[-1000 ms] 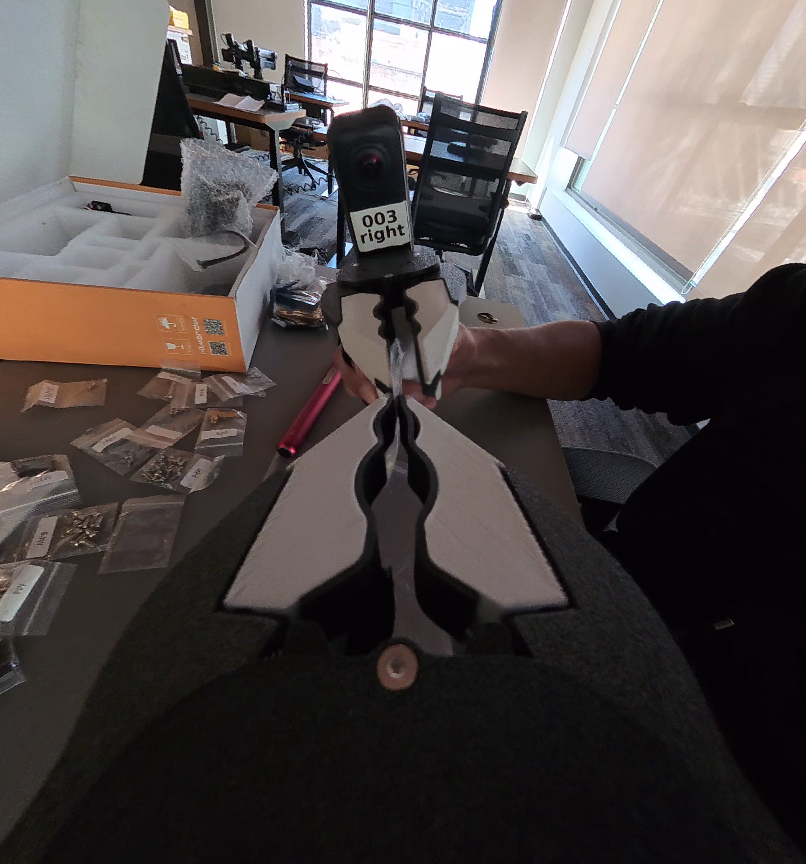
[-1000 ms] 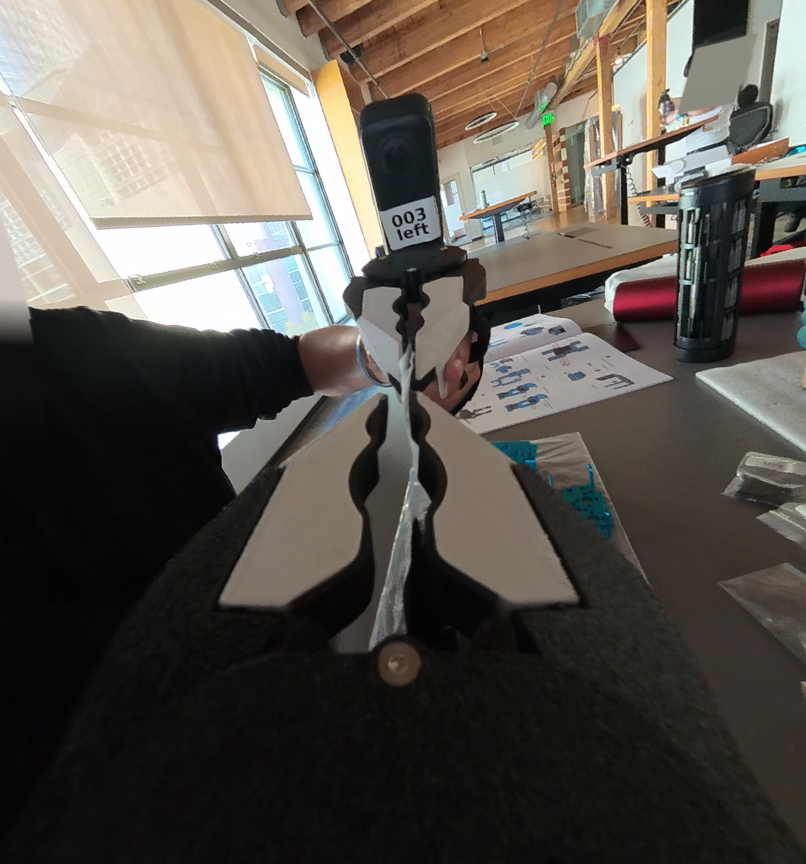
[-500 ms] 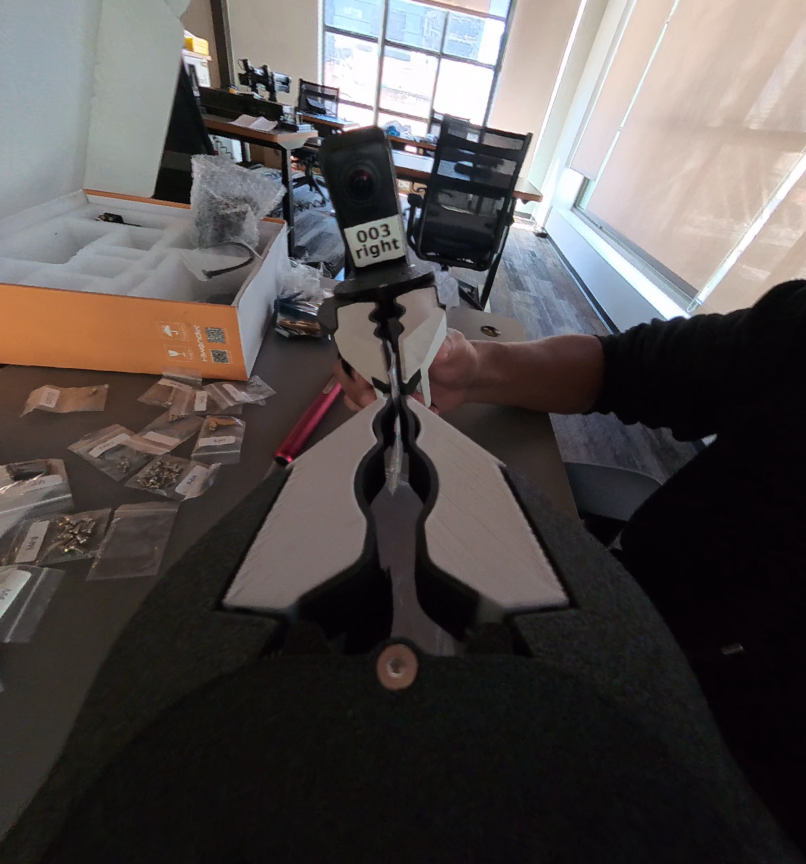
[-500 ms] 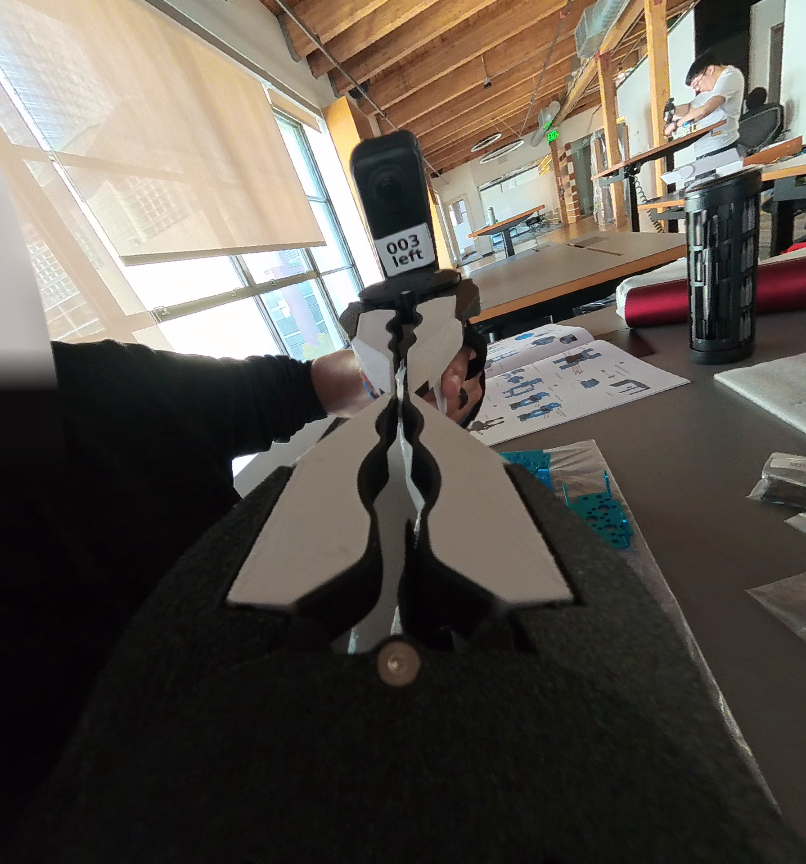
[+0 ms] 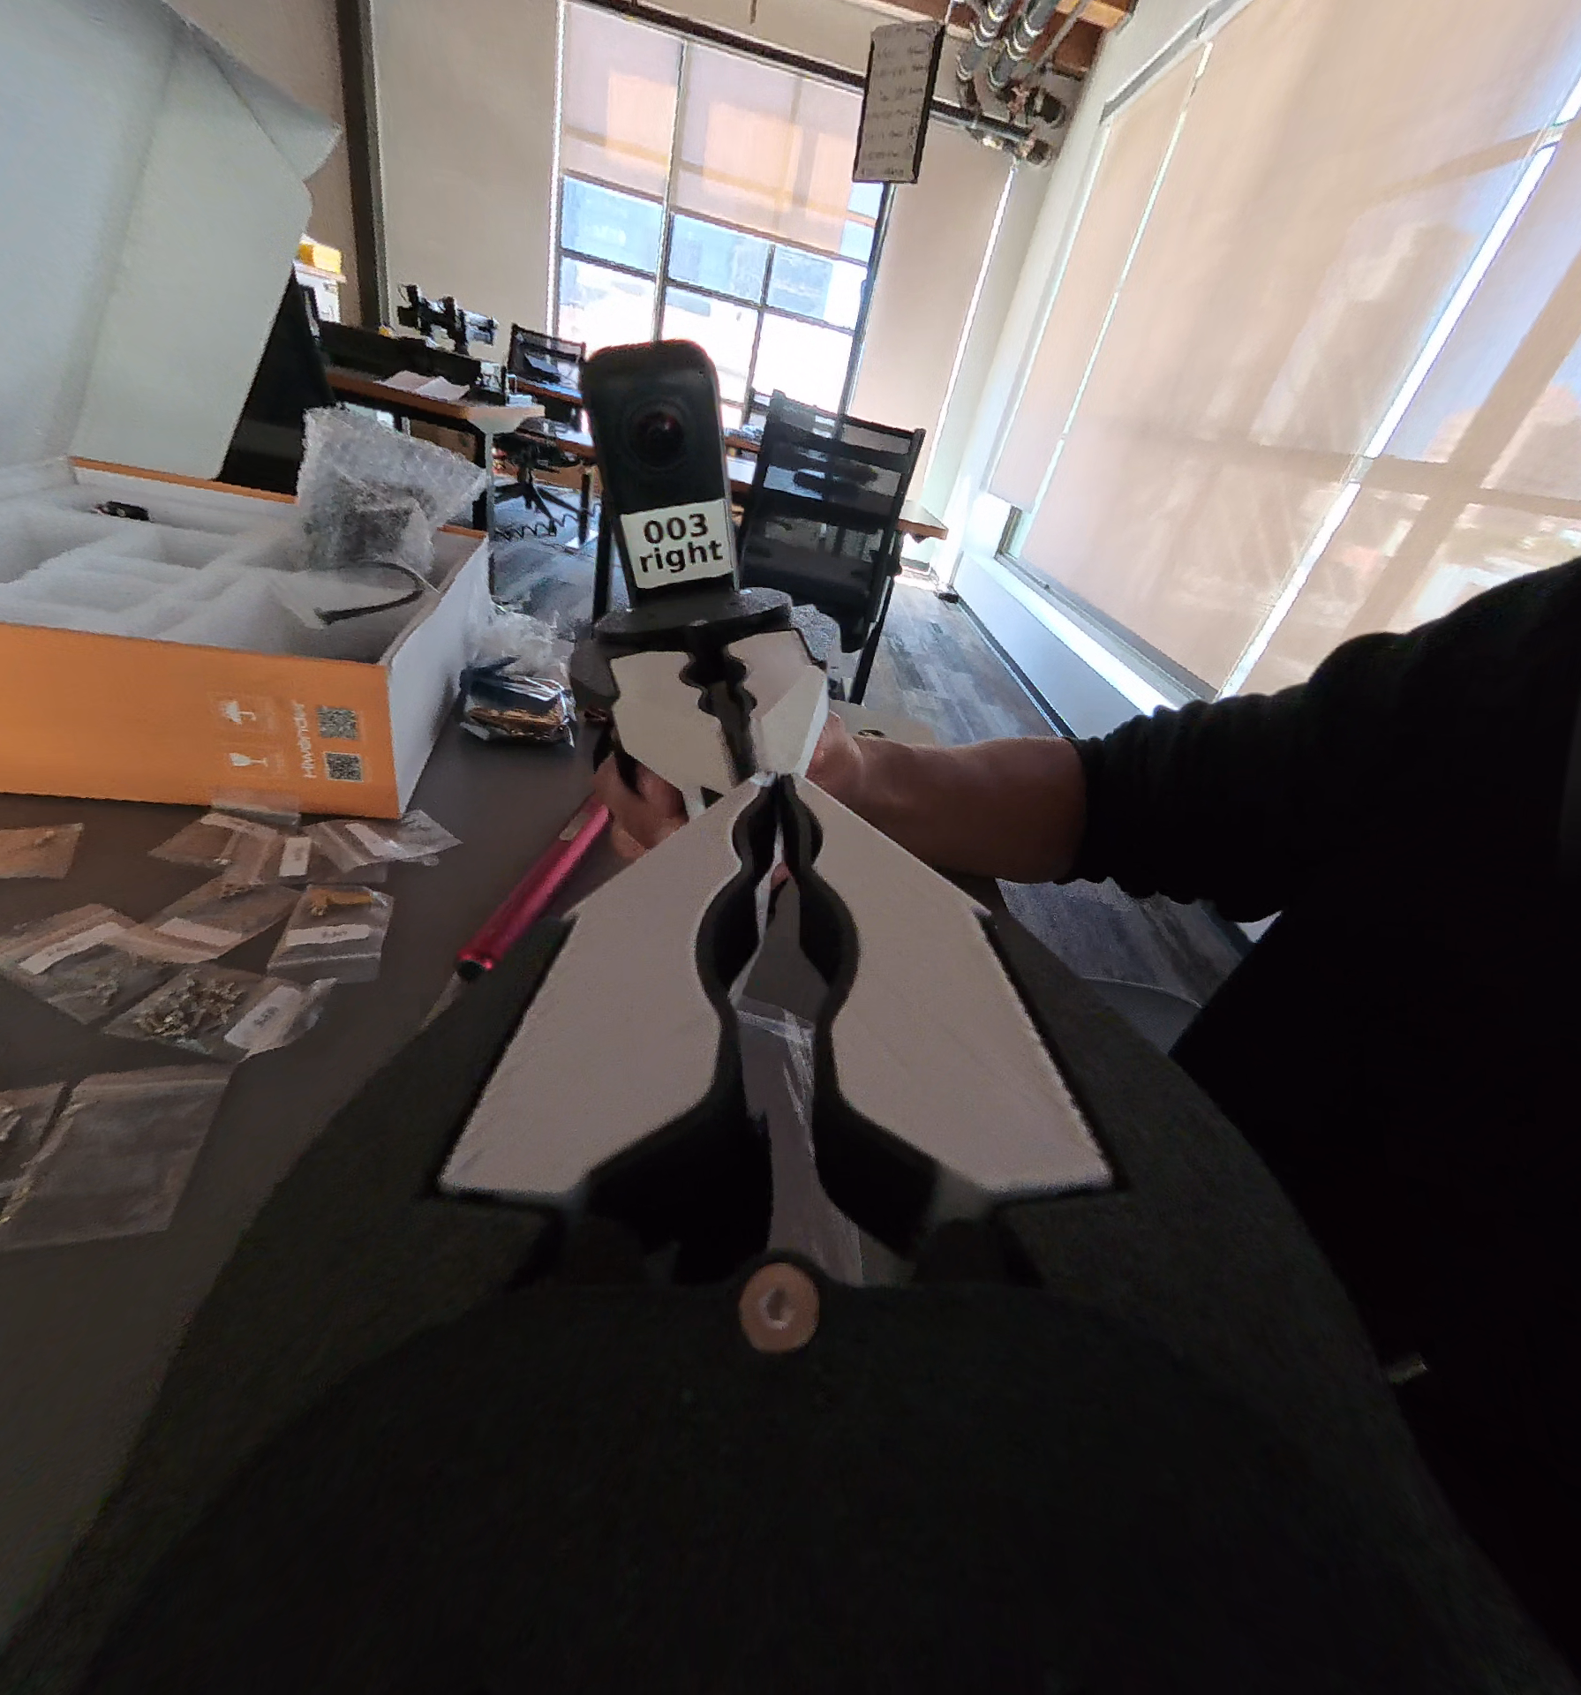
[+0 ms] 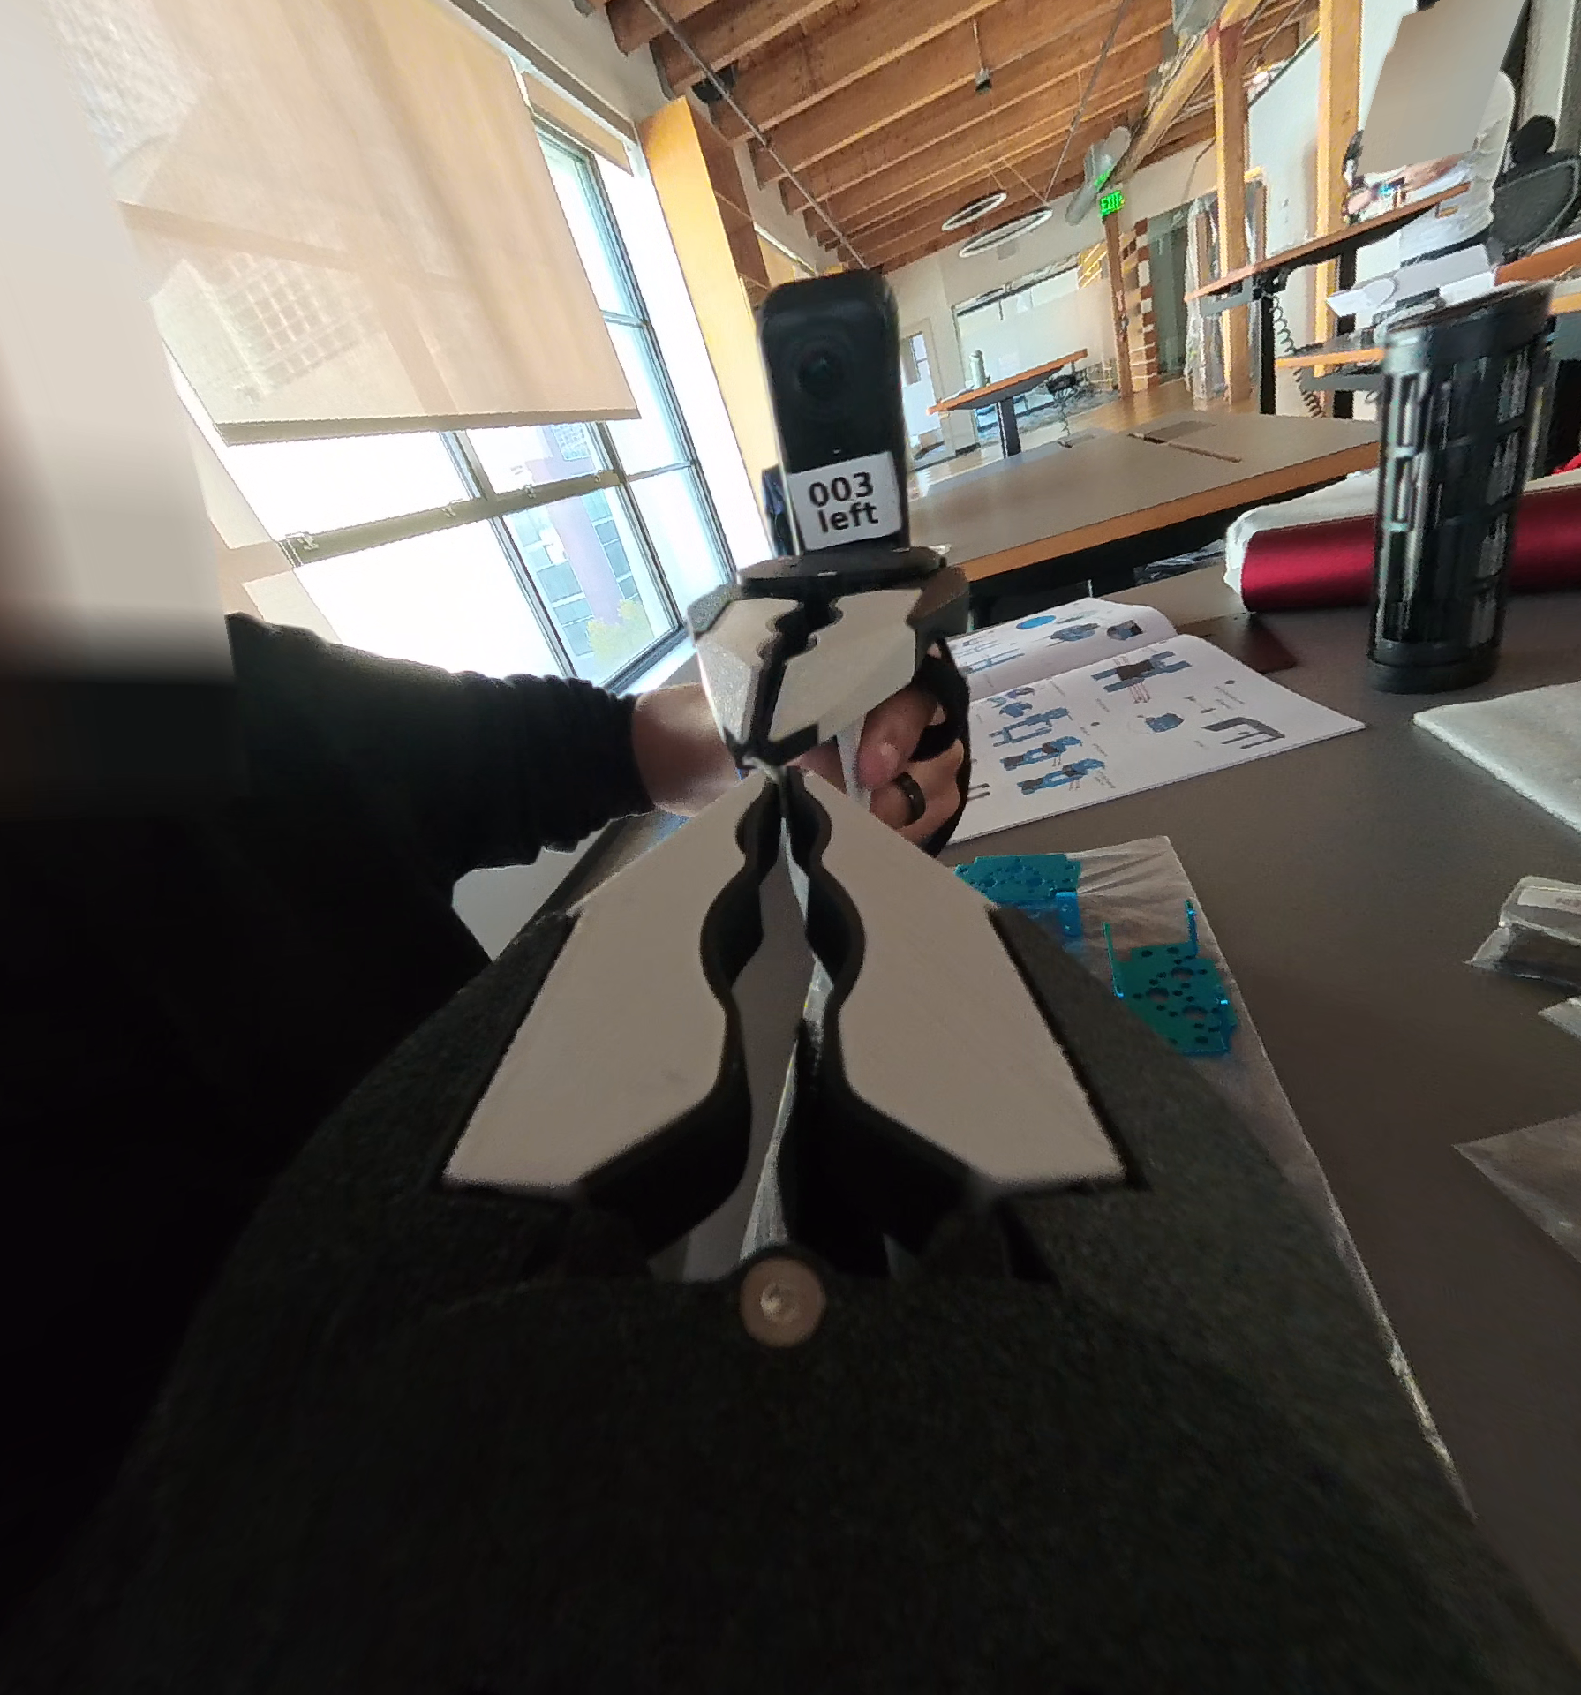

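Note:
My left gripper [image 5: 773, 800] is shut on a small clear plastic bag [image 5: 779, 1055] that runs back between its white fingers. My right gripper [image 6: 775, 791] is shut on the same clear plastic bag [image 6: 797, 903]. The two grippers meet tip to tip above the dark table [image 5: 53, 1357]. In the left wrist view the right gripper [image 5: 762, 780] faces me, tilted, with a hand behind it. In the right wrist view the left gripper [image 6: 757, 761] faces me, rolled to one side. The contents of the bag are hidden.
An open orange box [image 5: 172, 706] and several small bags of screws [image 5: 190, 1000] lie at left, with a red pen-like tool [image 5: 530, 894]. In the right wrist view there are an open booklet [image 6: 1135, 715], blue metal parts [image 6: 1162, 981], a black tumbler [image 6: 1447, 495] and a red roll [image 6: 1575, 541]. The grippers are tip to tip, or close to it.
Both grippers have risen and tilted upward, staying shut on the bag. They have come closer tip to tip and have rolled relative to each other.

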A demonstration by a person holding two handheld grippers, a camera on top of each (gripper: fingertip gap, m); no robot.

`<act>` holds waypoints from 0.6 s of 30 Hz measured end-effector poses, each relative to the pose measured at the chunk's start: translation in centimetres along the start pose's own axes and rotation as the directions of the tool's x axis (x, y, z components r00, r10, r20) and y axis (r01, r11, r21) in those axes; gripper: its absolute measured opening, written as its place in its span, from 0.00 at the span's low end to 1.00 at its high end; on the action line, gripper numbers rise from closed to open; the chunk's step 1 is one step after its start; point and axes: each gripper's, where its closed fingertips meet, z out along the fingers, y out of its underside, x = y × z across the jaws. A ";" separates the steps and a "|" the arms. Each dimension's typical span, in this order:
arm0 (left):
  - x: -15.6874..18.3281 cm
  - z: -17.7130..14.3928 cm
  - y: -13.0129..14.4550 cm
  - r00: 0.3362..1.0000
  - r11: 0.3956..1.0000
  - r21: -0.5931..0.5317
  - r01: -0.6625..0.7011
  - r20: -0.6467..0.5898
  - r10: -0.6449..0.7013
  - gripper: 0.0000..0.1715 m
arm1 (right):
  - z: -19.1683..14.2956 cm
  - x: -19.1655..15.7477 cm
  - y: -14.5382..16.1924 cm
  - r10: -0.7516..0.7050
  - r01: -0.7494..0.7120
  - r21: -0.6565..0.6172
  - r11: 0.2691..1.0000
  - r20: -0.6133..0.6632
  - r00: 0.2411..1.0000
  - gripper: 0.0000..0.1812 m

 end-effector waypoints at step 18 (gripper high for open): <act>0.6 -1.4 2.4 0.986 0.990 -0.009 -0.138 0.094 0.138 0.02 | 2.0 -0.6 1.1 -0.027 0.027 0.005 1.000 0.000 1.000 0.00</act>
